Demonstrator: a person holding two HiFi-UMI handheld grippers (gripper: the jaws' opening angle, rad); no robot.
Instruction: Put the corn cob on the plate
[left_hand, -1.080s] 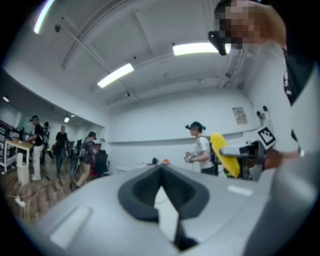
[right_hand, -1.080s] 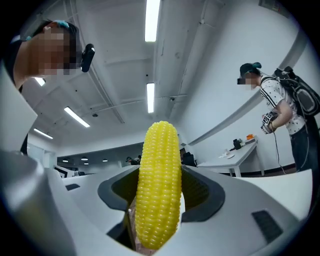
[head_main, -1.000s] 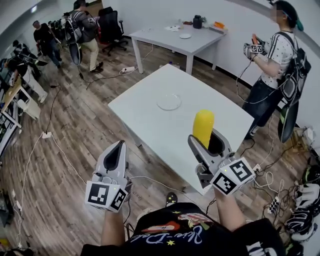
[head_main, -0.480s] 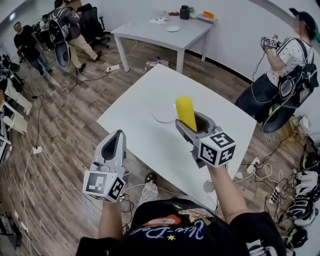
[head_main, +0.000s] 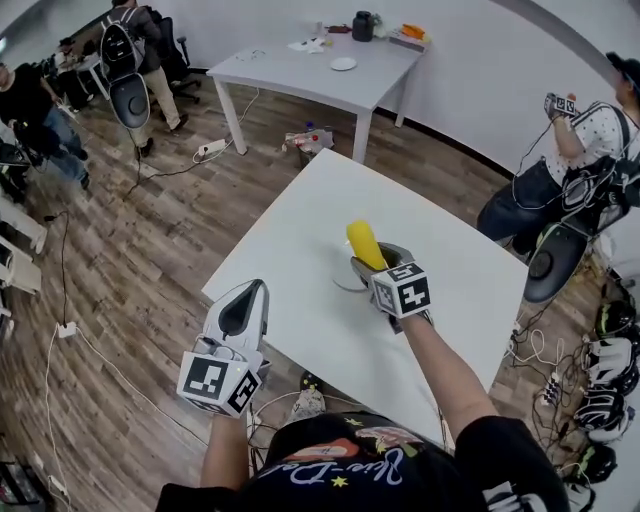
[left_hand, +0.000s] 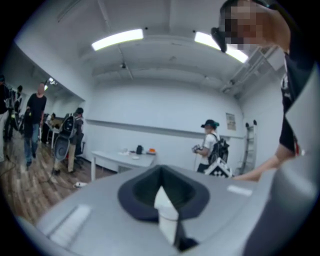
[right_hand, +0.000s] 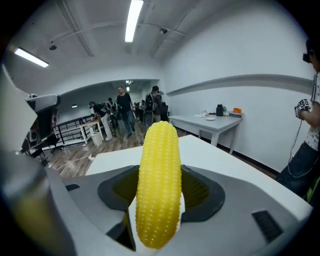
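Note:
A yellow corn cob (head_main: 362, 243) stands upright in my right gripper (head_main: 375, 262), which is shut on its lower half. In the right gripper view the corn cob (right_hand: 159, 185) fills the gap between the jaws of that gripper (right_hand: 160, 200). The gripper hovers over the middle of the white table (head_main: 290, 235), just above a pale plate (head_main: 341, 285) that it mostly hides. My left gripper (head_main: 252, 292) hangs at the table's near left edge, shut with nothing in it. The left gripper view shows that gripper (left_hand: 162, 200) pointing into the room.
A second white table (head_main: 320, 70) stands at the back with a small dish, a dark jug and papers. A person (head_main: 590, 150) with grippers stands at the right. More people and chairs are at the back left. Cables lie on the wooden floor (head_main: 130, 260).
My right gripper has carried the corn cob forward and down over the table until it is above the plate. The left gripper has come up closer to the table's near edge.

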